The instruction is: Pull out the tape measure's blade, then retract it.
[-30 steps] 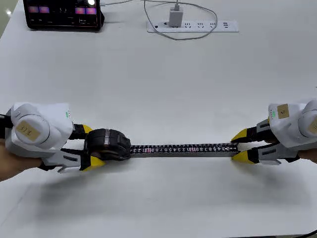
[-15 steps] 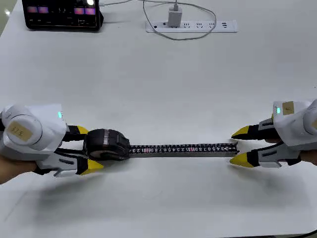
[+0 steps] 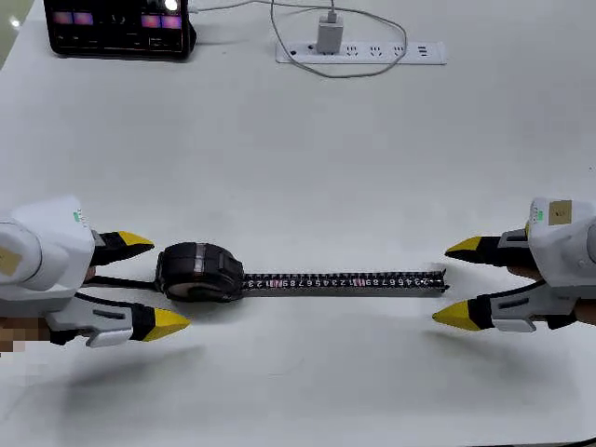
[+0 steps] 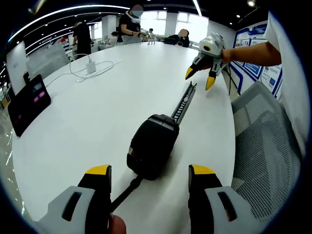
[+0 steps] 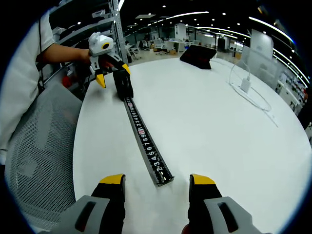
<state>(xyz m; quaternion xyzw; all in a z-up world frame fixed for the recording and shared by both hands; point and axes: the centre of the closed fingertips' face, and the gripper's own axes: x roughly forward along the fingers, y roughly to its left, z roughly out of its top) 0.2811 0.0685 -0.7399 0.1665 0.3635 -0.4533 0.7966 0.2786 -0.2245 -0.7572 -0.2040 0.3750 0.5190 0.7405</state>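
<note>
A black tape measure case [image 3: 198,271] lies on the white table with its dark blade [image 3: 345,280] drawn out to the right and lying flat. My left gripper [image 3: 156,281] stands open just left of the case, touching nothing; the case [image 4: 153,145] sits ahead of its yellow-tipped fingers [image 4: 99,171]. My right gripper [image 3: 458,282] is open just past the blade's hook end [image 3: 441,278]. The blade tip [image 5: 163,178] lies between and ahead of the right fingers [image 5: 113,180], free of them.
A black device with lit pink panels [image 3: 119,25] stands at the far left of the white table [image 3: 307,158]. A white power strip with a plugged charger and cable [image 3: 359,45] lies at the far middle. A mesh chair [image 5: 39,161] is beside the table.
Both grippers have let go: the left opened and backed off the case to the left, the right opened and drew away from the blade tip. The tape stays extended on the table.
</note>
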